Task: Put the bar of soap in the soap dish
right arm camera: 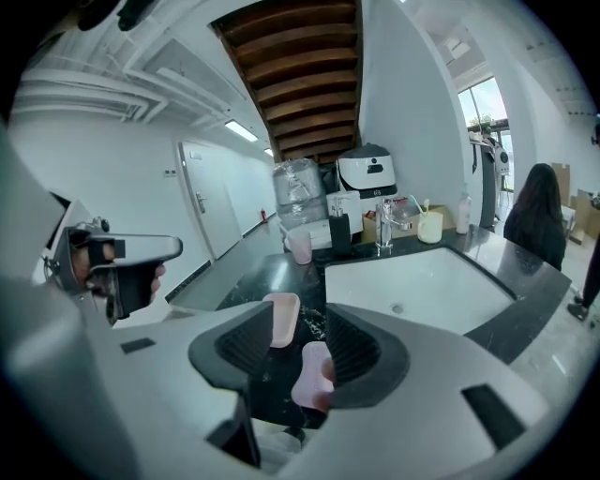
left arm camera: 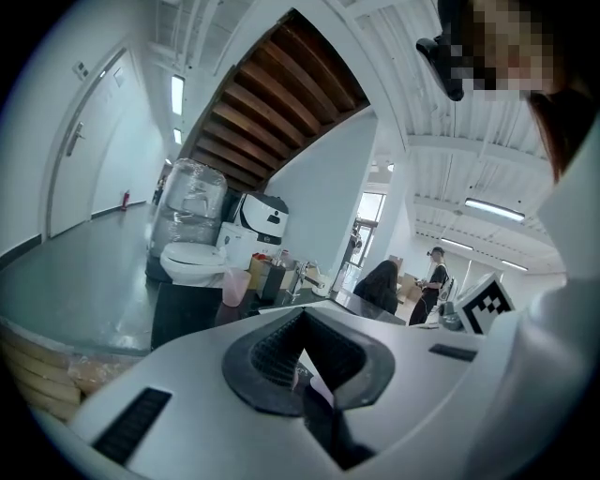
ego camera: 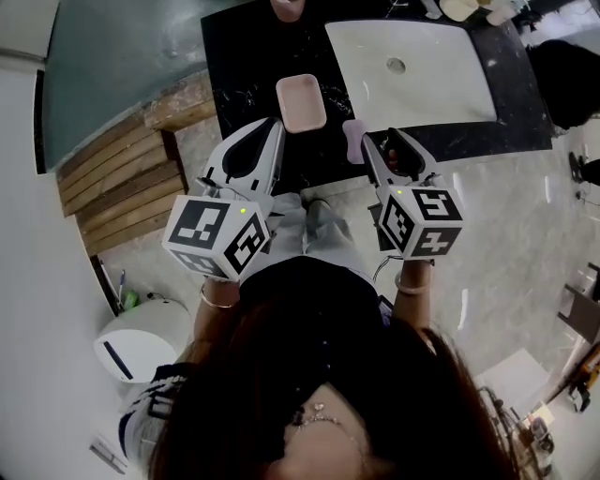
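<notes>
A pink soap dish (ego camera: pixel 300 103) rests on the black marble counter (ego camera: pixel 244 56), left of the sink. The pink bar of soap (ego camera: pixel 353 141) lies at the counter's front edge, right of the dish. My right gripper (ego camera: pixel 380 139) hovers just right of the bar and stands open. In the right gripper view the soap (right arm camera: pixel 312 375) shows between the jaws, close to the right pad (right arm camera: pixel 349 349), with the dish (right arm camera: pixel 281 319) farther off. My left gripper (ego camera: pixel 267 131) hangs just below the dish, its jaws a narrow slit apart and empty (left arm camera: pixel 302 361).
A white sink basin (ego camera: pixel 412 70) fills the counter's right half, with a faucet (right arm camera: pixel 384 225) and bottles behind it. A pink cup (ego camera: pixel 286 7) stands at the back. Wooden slats (ego camera: pixel 122 183) lie on the floor at left. A person (right arm camera: pixel 539 220) stands at the far right.
</notes>
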The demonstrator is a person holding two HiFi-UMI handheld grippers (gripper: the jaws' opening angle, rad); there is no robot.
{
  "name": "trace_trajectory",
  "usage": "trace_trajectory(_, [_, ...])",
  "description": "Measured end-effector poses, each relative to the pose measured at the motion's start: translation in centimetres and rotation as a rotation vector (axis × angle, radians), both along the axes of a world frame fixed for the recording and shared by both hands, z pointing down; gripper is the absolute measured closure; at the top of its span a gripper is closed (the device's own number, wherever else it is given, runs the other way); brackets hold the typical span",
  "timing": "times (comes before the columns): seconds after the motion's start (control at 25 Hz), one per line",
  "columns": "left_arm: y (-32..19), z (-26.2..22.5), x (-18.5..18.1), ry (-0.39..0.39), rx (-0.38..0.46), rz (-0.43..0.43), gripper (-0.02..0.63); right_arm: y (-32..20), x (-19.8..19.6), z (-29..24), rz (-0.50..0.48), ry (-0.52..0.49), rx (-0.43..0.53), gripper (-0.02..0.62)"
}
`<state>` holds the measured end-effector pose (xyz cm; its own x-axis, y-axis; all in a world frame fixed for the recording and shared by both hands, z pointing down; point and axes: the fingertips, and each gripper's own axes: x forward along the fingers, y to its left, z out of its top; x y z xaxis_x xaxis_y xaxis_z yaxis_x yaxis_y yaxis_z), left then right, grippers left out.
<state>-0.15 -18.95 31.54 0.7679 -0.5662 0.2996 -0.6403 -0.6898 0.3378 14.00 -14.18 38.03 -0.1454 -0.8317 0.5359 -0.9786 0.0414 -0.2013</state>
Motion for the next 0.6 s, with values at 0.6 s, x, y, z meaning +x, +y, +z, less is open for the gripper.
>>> trace_trajectory(0.6, [-4.1, 4.3, -0.2, -0.040, -0.098, 0.024, 0.611, -2.0, 0.5, 7.6, 0.015, 0.019, -0.227, 0.387])
